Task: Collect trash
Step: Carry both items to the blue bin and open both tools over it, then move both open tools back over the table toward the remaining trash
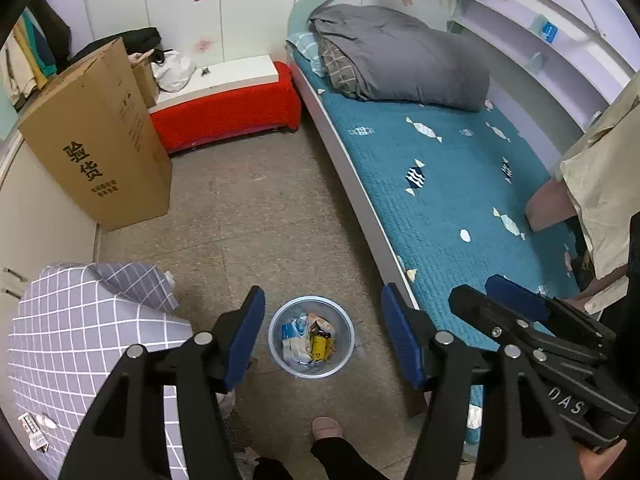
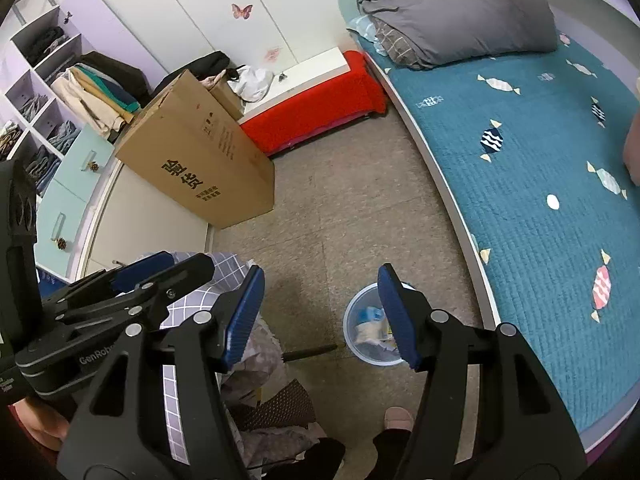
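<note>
A small translucent bin stands on the floor beside the bed. Inside it lie a yellow wrapper and white-and-blue packaging. My left gripper hovers above the bin, open, with nothing between its blue pads. In the right wrist view the bin shows partly behind one finger of my right gripper, which is open and empty too. The right gripper also appears over the bed's edge in the left wrist view, and the left gripper at the left of the right wrist view.
The bed with a teal quilt and grey duvet runs along the right. A tall cardboard box and a red bench stand behind. A grey checked cloth covers something at the left. A person's slippered foot is near the bin.
</note>
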The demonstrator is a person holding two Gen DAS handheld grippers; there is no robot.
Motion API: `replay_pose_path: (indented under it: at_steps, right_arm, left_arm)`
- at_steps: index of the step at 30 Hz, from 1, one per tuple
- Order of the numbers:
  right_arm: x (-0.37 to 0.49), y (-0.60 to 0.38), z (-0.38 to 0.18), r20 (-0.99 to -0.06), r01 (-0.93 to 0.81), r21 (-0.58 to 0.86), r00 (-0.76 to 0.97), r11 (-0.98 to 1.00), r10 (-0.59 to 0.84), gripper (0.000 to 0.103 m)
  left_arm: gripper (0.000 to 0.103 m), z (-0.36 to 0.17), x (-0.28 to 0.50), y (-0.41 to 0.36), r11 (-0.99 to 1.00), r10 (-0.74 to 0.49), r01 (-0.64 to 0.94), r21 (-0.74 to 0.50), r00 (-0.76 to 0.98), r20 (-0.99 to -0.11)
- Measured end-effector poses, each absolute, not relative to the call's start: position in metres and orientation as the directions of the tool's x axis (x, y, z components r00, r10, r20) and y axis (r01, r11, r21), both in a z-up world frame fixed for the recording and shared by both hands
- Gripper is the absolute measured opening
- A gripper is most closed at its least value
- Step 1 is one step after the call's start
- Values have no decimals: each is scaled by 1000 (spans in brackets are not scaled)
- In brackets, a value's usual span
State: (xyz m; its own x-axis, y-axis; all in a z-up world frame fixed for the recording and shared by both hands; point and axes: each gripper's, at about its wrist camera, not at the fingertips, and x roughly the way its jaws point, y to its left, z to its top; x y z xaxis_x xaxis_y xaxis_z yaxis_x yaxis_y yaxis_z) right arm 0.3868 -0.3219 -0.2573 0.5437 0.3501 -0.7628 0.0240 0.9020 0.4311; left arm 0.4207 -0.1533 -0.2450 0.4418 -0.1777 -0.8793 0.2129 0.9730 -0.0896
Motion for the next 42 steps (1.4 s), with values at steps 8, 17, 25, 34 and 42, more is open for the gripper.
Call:
replay_pose_path:
  at_steps: [8,17,25,34,42]
  right_arm:
    - [378,-302,-249,-753,-38,430,536,902,381,59]
    - [368,-246,-237,-747,-159,417,501,895,437,59]
    - [362,-149,-229,-746,-290,406,443,866,498,59]
    - [330,3,-227,-752,-378,404,380,833,538,60]
    - [305,111,-249,-766,-394,420,329,818,552,60]
  left_arm:
    - [60,-234,402,-133,984,-153,158,-87,474,-867]
    - [60,-216,364,-76,995,-96,41,-87,516,-851]
    - [61,-205,323,15,989,-51,-88,-116,536,-843]
    - [63,-212,269,168,950,-76,-219,-224,532,-843]
    - [63,-243,230,286,905,-117,-303,-299,497,-860]
